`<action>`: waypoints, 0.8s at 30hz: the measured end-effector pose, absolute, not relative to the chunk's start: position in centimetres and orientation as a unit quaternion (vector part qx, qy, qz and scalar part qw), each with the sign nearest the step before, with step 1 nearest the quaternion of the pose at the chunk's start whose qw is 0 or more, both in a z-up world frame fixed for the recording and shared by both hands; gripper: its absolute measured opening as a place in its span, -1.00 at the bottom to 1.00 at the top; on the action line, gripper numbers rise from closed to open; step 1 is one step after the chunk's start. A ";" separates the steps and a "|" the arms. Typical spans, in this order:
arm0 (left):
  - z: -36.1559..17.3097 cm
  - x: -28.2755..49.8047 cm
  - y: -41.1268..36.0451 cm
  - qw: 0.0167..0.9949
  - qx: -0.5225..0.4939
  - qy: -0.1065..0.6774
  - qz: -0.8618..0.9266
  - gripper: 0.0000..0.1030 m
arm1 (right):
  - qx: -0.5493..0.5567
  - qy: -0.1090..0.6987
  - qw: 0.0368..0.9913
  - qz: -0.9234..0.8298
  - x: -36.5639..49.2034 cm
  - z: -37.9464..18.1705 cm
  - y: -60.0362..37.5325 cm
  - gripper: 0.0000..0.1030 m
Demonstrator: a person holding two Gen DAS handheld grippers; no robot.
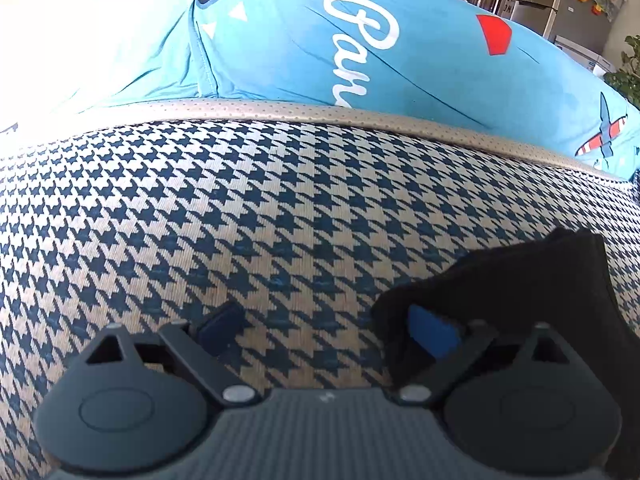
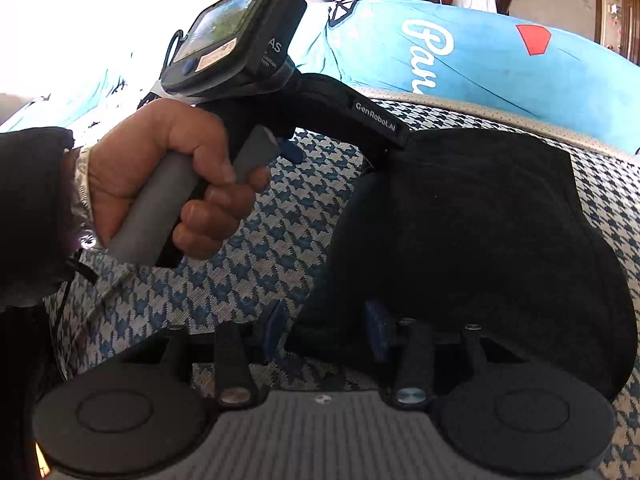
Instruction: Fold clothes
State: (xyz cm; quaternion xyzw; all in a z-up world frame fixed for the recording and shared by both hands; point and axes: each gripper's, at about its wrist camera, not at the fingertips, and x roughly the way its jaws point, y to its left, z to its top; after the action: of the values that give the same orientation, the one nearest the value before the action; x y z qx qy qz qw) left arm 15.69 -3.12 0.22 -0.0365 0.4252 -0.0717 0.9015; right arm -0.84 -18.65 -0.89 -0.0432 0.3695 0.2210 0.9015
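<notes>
A black garment lies folded on the houndstooth cushion. My right gripper is at its near edge, and a thick fold of the black cloth fills the gap between the blue pads, which are shut on it. In the left wrist view, my left gripper stands wide open over the cushion. Its right pad rests against the left edge of the black garment, and its left pad is over bare cushion. A hand holds the left gripper at the garment's far left corner.
A turquoise printed sheet covers the surface beyond the cushion's beige piped edge. A refrigerator and a plant stand far right. Bright light washes out the left side. A dark sleeve fills the left edge.
</notes>
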 end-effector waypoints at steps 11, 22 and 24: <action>0.6 17.8 -1.2 0.900 -0.075 0.428 -0.033 0.88 | -0.037 0.364 0.901 0.233 -1.4 -0.8 -19.0 0.09; 3.1 15.5 -2.8 0.907 -0.065 0.403 -0.100 0.94 | -0.028 0.321 0.922 0.215 -1.4 1.0 -21.6 0.08; 3.2 14.7 -4.0 0.908 -0.050 0.398 -0.119 0.95 | -0.026 0.308 0.931 0.194 -1.2 1.6 -22.4 0.08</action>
State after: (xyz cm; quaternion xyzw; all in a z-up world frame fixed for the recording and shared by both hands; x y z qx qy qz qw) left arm 14.66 -3.96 3.21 -0.0498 0.3984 -0.1188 0.9081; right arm -1.18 -22.45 1.61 -0.0257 0.3078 0.1935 0.9312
